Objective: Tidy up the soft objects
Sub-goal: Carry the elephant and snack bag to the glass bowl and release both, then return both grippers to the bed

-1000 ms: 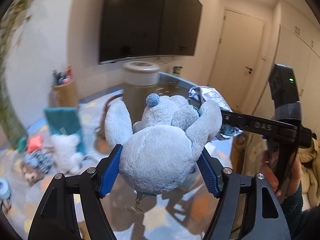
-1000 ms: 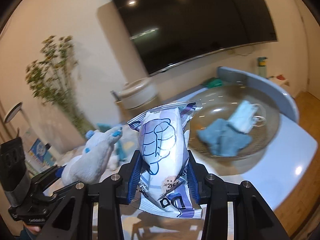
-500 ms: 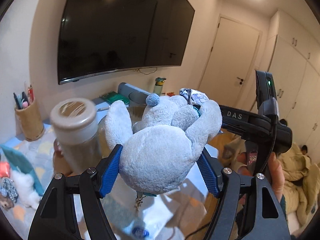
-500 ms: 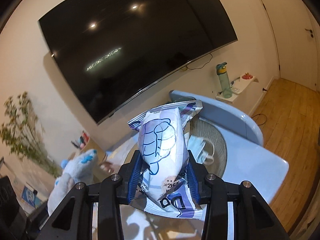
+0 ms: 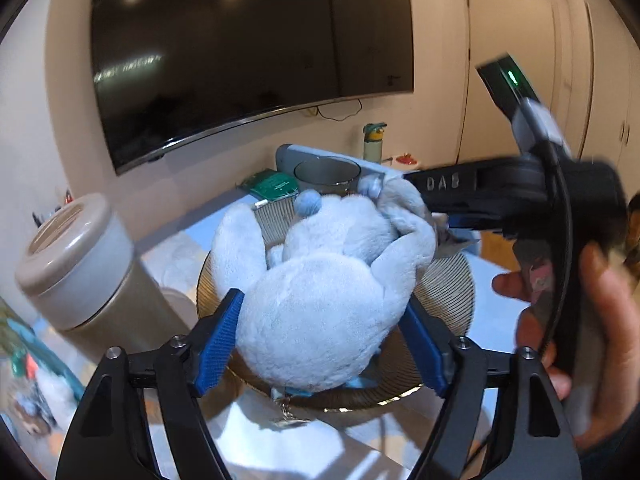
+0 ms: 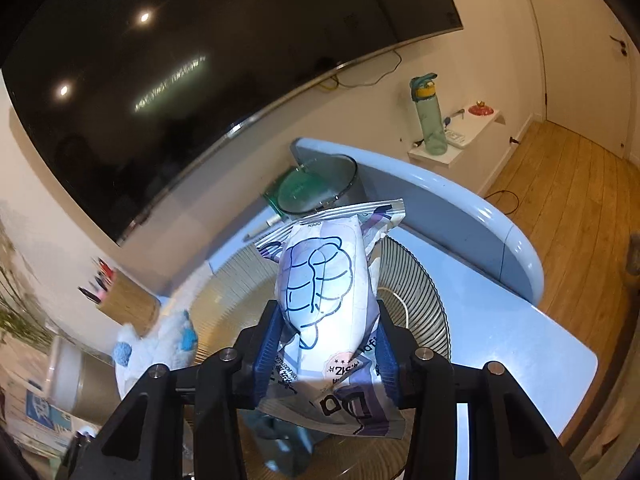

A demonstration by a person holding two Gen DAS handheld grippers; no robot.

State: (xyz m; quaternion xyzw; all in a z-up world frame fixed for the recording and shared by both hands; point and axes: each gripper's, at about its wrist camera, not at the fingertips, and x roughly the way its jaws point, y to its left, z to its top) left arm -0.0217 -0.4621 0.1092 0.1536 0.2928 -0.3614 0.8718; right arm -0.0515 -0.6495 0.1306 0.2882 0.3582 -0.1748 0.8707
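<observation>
Between the blue pads of the left gripper (image 5: 320,344) sits a pale grey plush toy (image 5: 320,292), squeezed at its body and hanging over a ribbed round bowl (image 5: 448,292) whose rim curves close beneath. Just left of it stands a beige lidded canister (image 5: 76,264), leaving little side room. The right gripper (image 6: 326,354) clamps a soft white-and-purple pouch (image 6: 326,292) above the same bowl; "OPEN" is printed near its top seal. The gripper body reads "DAS". A light blue table (image 6: 520,344) carries the bowl, with a dark television (image 6: 224,56) on the wall ahead and wooden floor (image 6: 568,208) off to the right.
</observation>
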